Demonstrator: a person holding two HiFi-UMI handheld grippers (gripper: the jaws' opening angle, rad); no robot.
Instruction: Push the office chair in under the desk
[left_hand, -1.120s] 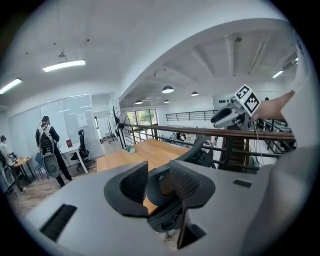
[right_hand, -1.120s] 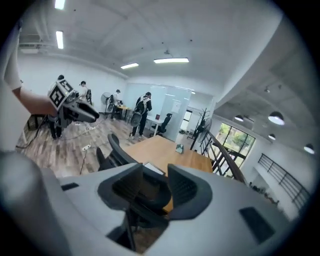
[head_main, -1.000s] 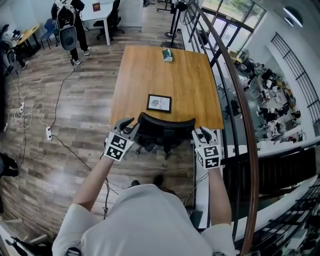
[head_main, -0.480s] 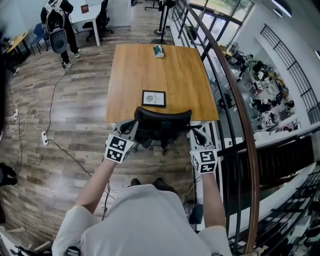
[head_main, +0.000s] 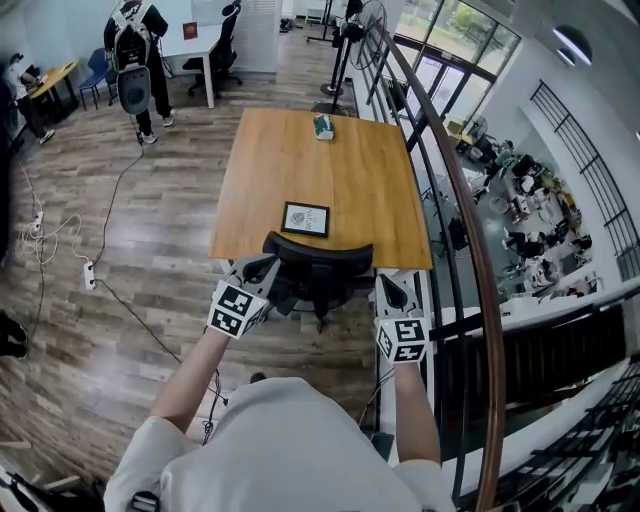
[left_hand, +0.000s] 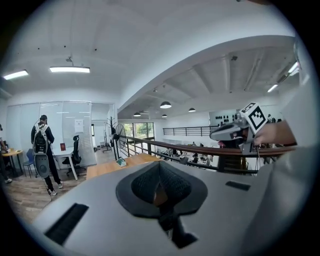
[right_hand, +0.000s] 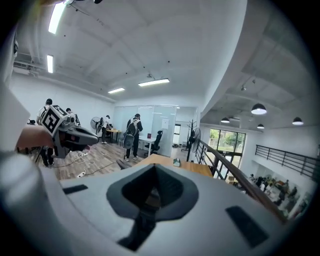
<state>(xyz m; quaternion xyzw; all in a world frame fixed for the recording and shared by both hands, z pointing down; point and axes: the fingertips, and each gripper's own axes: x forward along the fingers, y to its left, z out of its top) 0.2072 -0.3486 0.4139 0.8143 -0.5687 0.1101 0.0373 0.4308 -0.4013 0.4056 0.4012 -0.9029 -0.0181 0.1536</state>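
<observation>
Office chair (head_main: 318, 258) half under the worktop (head_main: 320, 160); left gripper (head_main: 262, 267) by its back's left end, right gripper (head_main: 386, 285) by the right end, fingers of both just closed together, empty

The office chair (head_main: 318, 258) has its seat hidden behind its backrest and the tabletop (head_main: 300, 160) edge. Print on the framed card (head_main: 305, 218) is too small to read. Both gripper views lose the chair behind grey housing (left_hand: 150, 220).

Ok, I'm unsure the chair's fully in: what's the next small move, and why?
Probably nudge the office chair slightly further forward. The left gripper and right gripper, jaws just closed empty, flank it, and its base shows outside the desk edge.
</observation>
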